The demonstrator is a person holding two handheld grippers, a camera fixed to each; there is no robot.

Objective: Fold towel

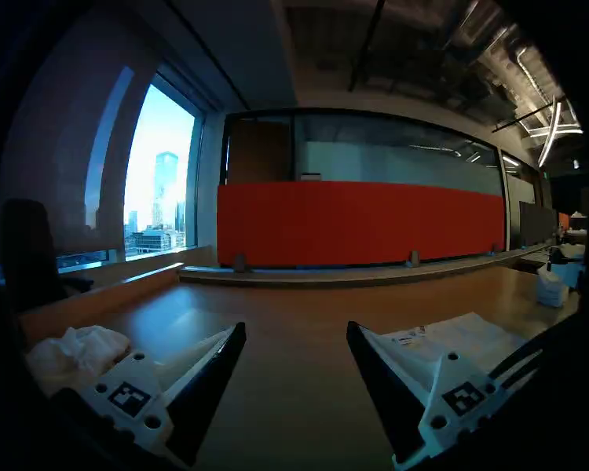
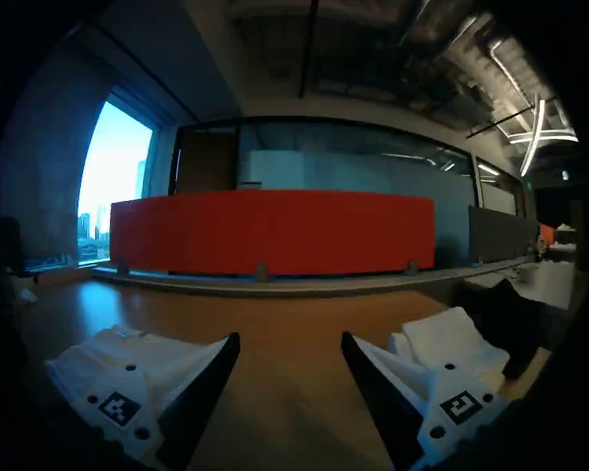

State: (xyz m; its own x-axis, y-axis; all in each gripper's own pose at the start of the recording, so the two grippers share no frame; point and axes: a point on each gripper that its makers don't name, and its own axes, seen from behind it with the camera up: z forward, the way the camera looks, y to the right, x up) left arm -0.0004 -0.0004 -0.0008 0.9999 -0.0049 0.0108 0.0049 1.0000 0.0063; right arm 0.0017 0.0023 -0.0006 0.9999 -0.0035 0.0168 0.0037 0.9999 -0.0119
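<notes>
Left gripper (image 1: 294, 326): fingers spread, empty, over open brown wooden desktop (image 1: 294, 392). Crumpled white towel (image 1: 78, 353) near desk's left edge. Right gripper (image 2: 290, 336): fingers spread, empty. Folded white cloth stack (image 2: 451, 334) behind its right finger. Red divider panel (image 1: 357, 224) bounding far edge.

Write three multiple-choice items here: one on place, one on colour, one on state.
1. Where does the crumpled white cloth lie? A. On the table, beside the left claw. B. On the sill. C. Between the fingers.
2. What colour is the divider panel? A. Green. B. Red. C. Grey.
3. How is the right claw? A. Shut on a towel. B. Shut, empty. C. Open, empty.
Key: 1 A, it sits on the wood next to that claw; 2 B, plainly red; 3 C, wood shows in its wide gap.
</notes>
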